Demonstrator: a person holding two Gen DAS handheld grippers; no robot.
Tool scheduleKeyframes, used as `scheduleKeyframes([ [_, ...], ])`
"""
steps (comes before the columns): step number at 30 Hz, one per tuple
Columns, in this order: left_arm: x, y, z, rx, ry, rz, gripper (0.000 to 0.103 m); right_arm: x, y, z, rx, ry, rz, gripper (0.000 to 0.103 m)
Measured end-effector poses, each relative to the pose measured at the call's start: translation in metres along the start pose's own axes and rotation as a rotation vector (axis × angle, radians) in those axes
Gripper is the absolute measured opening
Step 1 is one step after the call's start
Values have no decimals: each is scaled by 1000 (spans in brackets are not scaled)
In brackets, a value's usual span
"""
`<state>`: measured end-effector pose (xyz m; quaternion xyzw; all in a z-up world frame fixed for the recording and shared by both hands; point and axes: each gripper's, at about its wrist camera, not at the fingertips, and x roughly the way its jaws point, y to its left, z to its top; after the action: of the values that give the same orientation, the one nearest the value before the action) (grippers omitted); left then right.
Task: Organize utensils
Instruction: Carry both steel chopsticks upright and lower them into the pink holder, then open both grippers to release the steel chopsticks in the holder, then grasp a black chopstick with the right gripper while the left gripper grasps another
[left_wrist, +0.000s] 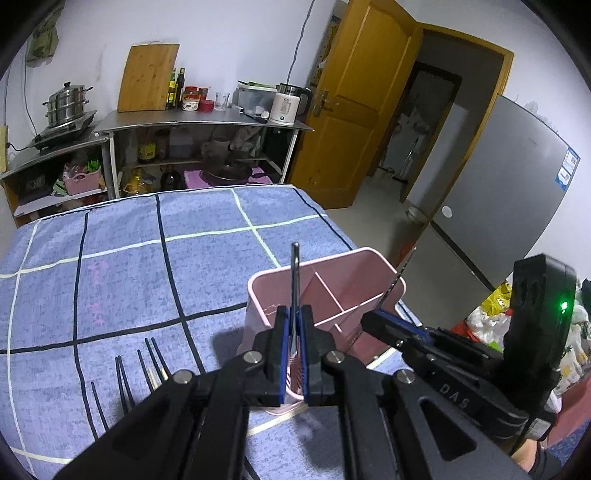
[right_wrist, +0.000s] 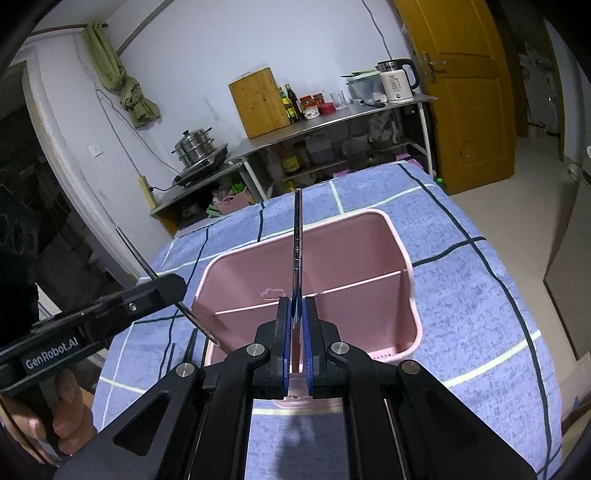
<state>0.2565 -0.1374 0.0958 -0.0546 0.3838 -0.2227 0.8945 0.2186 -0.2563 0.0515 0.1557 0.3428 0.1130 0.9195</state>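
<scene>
Utensils (left_wrist: 294, 280): two, one clenched in each gripper's jaws above one pink caddy (right_wrist: 369, 236); several dark, perhaps chopsticks (left_wrist: 122, 376), lie on cloth.

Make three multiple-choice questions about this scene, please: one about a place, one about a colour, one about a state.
1. Where does the utensil caddy stand?
A. in a sink
B. on the blue checked cloth
C. on a chair

2. What colour is the utensil caddy?
A. green
B. yellow
C. pink

3. In what state is the left gripper?
A. shut on a thin metal utensil
B. wide open and empty
C. shut on a cup

Answers:
1 B: the cloth shows all around the caddy's base.
2 C: its walls and dividers are pink in both views.
3 A: the blue pads of the fingers press on the utensil, whose end sticks up above them.
</scene>
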Motion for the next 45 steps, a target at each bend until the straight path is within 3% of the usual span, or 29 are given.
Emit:
scheduleKeyframes([
  [6,0,3,-2,-11,7,-4,10,2,1,1,-9,14,-21,10],
  [8,-4,4,-2,-12,-3,-8,22,1,1,1,-6,5,-28,12],
  [10,-9,6,-2,-22,-20,-22,43,-2,0,0,-2,-3,-31,14],
  [12,-15,9,-3,-40,-29,-40,47,-6,-1,-1,6,-16,-27,18],
  [24,-72,27,-32,-79,-160,-74,47,-51,12,-26,-23,-98,23,21],
  [29,-94,34,-53,-74,-194,-37,51,-60,22,-45,-38,-96,63,21],
  [34,-107,48,-79,-112,-198,-14,55,-65,38,-64,-79,-87,80,21],
  [42,-108,66,-114,-137,-131,-11,57,-61,51,-88,-101,-48,131,21],
  [45,-107,73,-128,-147,-124,43,57,-58,57,-95,-118,-36,132,21],
])
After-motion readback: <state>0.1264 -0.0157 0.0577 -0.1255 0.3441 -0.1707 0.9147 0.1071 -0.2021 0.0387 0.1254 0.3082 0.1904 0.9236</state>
